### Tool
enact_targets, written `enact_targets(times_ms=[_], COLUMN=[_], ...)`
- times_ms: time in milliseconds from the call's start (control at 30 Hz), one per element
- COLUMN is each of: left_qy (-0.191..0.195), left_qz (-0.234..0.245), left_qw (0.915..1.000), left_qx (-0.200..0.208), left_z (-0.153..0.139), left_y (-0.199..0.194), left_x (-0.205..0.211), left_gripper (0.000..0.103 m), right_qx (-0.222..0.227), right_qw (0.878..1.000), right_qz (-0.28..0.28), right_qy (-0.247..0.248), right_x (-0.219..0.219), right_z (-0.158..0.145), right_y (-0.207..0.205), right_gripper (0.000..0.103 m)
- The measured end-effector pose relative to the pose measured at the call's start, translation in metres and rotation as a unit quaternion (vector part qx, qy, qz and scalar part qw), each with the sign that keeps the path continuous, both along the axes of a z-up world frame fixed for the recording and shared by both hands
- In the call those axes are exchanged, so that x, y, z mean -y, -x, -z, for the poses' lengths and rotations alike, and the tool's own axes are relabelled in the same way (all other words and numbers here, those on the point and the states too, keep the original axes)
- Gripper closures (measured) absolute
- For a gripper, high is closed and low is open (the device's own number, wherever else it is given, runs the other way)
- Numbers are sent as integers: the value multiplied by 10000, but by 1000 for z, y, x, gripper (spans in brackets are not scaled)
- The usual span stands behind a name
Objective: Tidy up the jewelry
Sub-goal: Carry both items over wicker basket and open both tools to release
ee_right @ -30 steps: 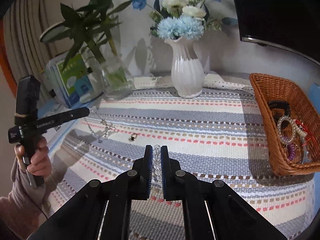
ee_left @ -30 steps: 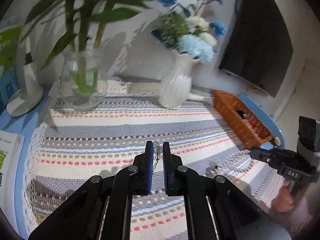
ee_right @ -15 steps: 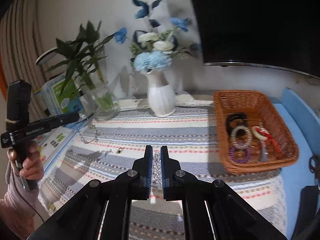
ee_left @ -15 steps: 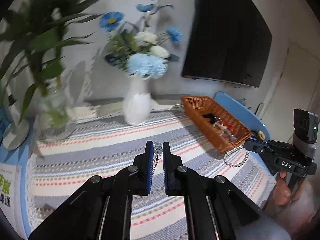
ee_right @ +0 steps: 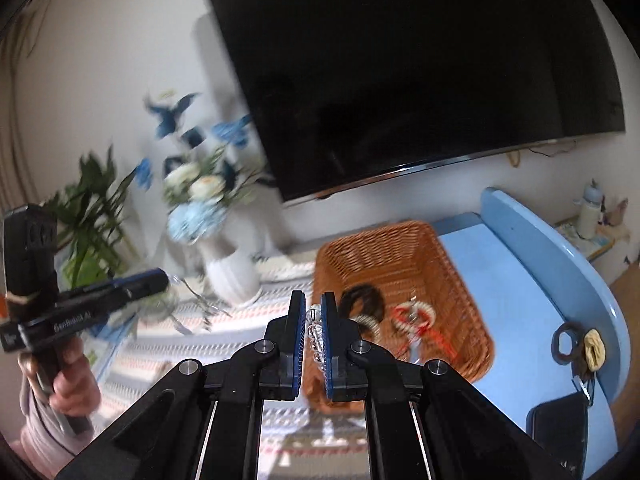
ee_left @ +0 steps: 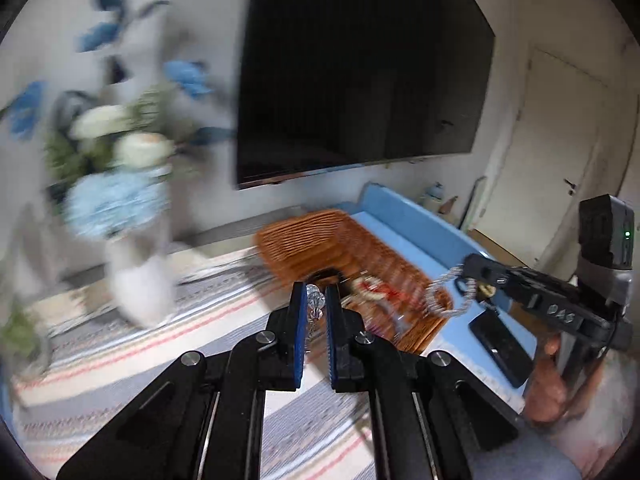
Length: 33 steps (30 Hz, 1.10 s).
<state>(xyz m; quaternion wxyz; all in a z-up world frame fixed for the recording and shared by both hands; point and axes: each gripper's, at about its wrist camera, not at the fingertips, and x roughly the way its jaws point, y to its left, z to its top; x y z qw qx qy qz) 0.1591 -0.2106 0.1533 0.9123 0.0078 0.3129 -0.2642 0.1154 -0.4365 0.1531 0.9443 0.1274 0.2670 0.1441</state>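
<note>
My left gripper (ee_left: 315, 300) is shut on a silver chain necklace with a clear bead (ee_left: 314, 303), held in the air short of the wicker basket (ee_left: 304, 240). My right gripper (ee_right: 313, 312) is shut on a clear bead bracelet (ee_right: 314, 330), just left of the wicker basket (ee_right: 380, 248). In the left wrist view the bracelet (ee_left: 448, 292) hangs as a loop from the right gripper (ee_left: 470, 270) over the basket's near right corner. In the right wrist view the necklace (ee_right: 200, 300) dangles from the left gripper (ee_right: 160, 278). The basket holds several bracelets and a black band (ee_right: 362, 296).
A white vase of blue flowers (ee_right: 230, 276) and a green plant (ee_right: 88, 216) stand at the back of the striped cloth (ee_left: 160, 344). A dark TV (ee_right: 400, 80) hangs on the wall. A black phone (ee_left: 500, 344) and hair ties (ee_right: 576, 344) lie on the blue table right of the basket.
Both grippers swung right toward the basket, carrying their jewelry; the basket is nearer and more central in both views. The views are blurred by motion.
</note>
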Motion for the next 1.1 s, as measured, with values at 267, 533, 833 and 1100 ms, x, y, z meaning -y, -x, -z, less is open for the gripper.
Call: enact_targets(times_ms=[267,533,833,1100], left_qy=[77,-83,52,75], left_qz=[682,1152,964,247], left_qw=[9971,9917,9948,9997], left_qx=[-330,-571,-337,-18], left_z=[37,69,46,22], left_y=[-46,-49,-15,45], left_x=[81,114,67,-21], left_gripper=[96,96,52,52], right_qx=[-449,-846,-636,-498], right_qw=[9972,9938,9968,9988], right_qz=[582,700,470,-26], right_qy=[-166,-162,-149,-5], right_x=[31,39,22,-37], right_z=[45,75,52,26], right_y=[-44,-60,-36,0], right_gripper=[95,94,71,69])
